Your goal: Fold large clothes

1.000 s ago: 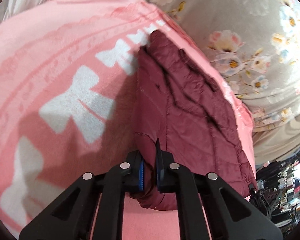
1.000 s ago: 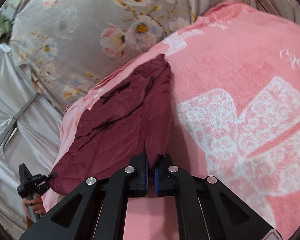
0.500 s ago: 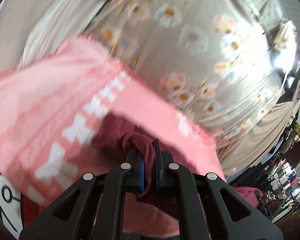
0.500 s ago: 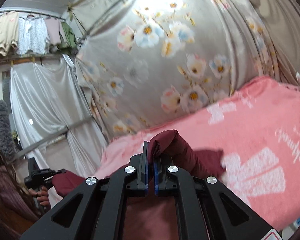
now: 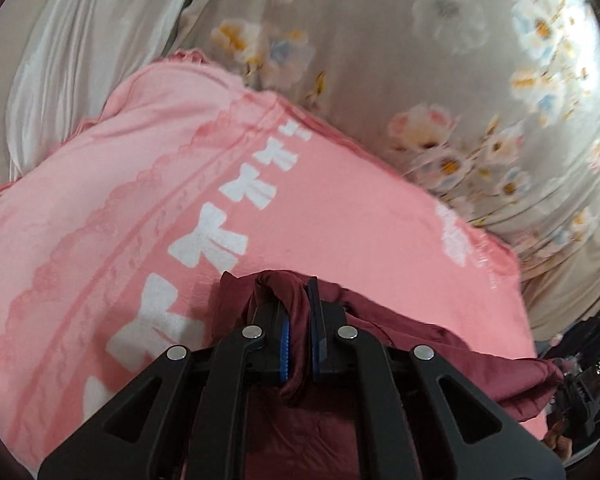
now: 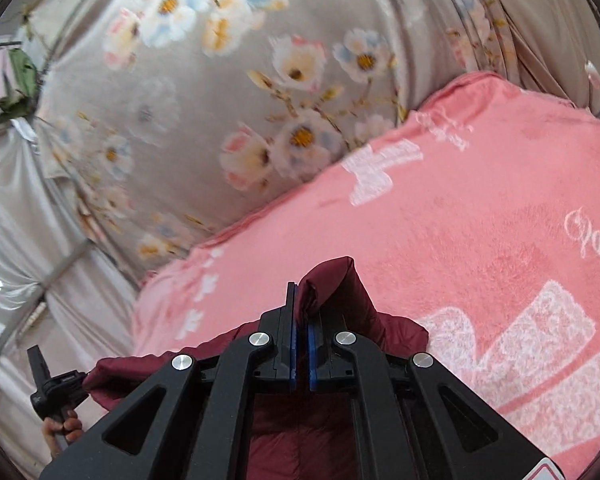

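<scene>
A maroon padded jacket (image 5: 440, 344) hangs bunched over the near part of a pink blanket (image 5: 340, 208) with white bows. My left gripper (image 5: 298, 308) is shut on a fold of its fabric, which bulges up between the blue pads. In the right wrist view the same jacket (image 6: 340, 292) rises in a peak at my right gripper (image 6: 300, 312), which is shut on another fold. Both pinched edges are lifted off the blanket; the rest of the jacket droops below the fingers, mostly hidden. The other gripper (image 6: 48, 388), held by a hand, shows at the lower left of the right wrist view.
A grey floral curtain (image 5: 440, 80) hangs behind the blanket's far edge, with a plain white drape (image 5: 80, 40) to its left. The pink blanket (image 6: 480, 220) spreads wide to the right in the right wrist view. Dark clutter (image 5: 592, 344) sits at the far right.
Both grippers have risen with the jacket's edges. The jacket lay flat and stretched out a second ago; now it is lifted and bunched close under the fingers, after a swing upward half a second ago.
</scene>
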